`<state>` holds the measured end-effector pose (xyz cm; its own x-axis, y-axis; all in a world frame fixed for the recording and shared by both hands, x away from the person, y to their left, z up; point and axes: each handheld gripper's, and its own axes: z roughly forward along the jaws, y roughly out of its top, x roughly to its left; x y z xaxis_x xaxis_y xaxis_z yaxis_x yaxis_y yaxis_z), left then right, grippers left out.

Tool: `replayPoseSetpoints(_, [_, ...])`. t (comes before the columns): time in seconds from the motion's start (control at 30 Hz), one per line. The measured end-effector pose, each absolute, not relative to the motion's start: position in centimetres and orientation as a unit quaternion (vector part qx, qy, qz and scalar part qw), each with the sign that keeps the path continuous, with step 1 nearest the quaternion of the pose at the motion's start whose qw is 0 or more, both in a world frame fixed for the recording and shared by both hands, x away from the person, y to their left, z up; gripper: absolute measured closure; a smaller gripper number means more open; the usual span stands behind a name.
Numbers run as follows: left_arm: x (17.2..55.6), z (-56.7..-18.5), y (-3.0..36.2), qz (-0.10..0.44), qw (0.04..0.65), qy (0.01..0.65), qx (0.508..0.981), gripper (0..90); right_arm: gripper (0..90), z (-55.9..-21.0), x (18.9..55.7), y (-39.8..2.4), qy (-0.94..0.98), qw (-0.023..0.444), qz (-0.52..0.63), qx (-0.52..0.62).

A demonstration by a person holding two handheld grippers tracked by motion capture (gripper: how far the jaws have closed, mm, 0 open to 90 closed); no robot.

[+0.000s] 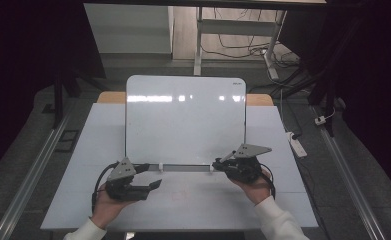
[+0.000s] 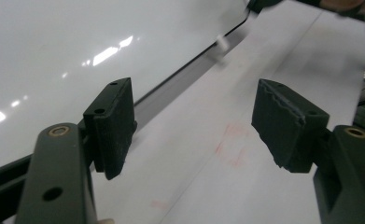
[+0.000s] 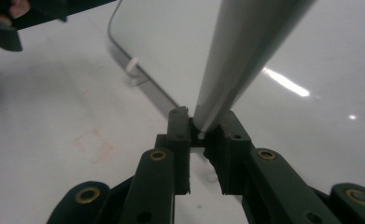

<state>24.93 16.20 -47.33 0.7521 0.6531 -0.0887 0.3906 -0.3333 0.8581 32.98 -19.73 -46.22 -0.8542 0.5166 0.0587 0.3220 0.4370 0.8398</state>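
A white whiteboard (image 1: 185, 120) lies flat on the pale table (image 1: 183, 200), with a grey rail (image 1: 185, 168) along its near edge. My left gripper (image 1: 152, 176) hovers just in front of the board's near left corner. Its jaws stand wide open with nothing between them, as the left gripper view (image 2: 199, 121) shows over the board's edge (image 2: 54, 46). My right gripper (image 1: 218, 164) is at the board's near right corner, shut on a grey-white marker (image 3: 236, 56). The marker points away from the jaws (image 3: 201, 140) over the board (image 3: 320, 116). In the high view the marker (image 1: 228, 156) slants up and left.
Two small white clips (image 1: 160, 166) (image 1: 212, 167) sit on the board's near rail. Faint red smudges (image 2: 231, 144) mark the table in front of it. A white power strip (image 1: 297, 145) and cables lie on the floor to the right; desk legs stand behind.
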Motion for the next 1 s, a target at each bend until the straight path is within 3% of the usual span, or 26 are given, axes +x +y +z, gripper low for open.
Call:
replayPoseSetpoints(0.4, [27.1,-44.9,11.0,0.126,0.505,0.264,0.812,34.5,77.4,-47.6,32.1,-17.1,0.859,0.053,0.460,0.219])
replayPoseSetpoints(0.77, [28.8,-44.3,7.3,0.082,0.521,0.223,0.820,40.4,77.3,-48.5,31.6,-14.4,0.869,0.022,0.454,0.197])
replayPoseSetpoints(0.87, [29.0,-44.4,6.5,0.075,0.520,0.208,0.825,44.8,77.3,-48.6,31.6,-13.9,0.871,0.019,0.452,0.192])
replayPoseSetpoints(1.0, [29.1,-44.5,6.0,0.075,0.517,0.194,0.830,59.7,77.2,-48.7,31.5,-13.5,0.875,0.012,0.446,0.185])
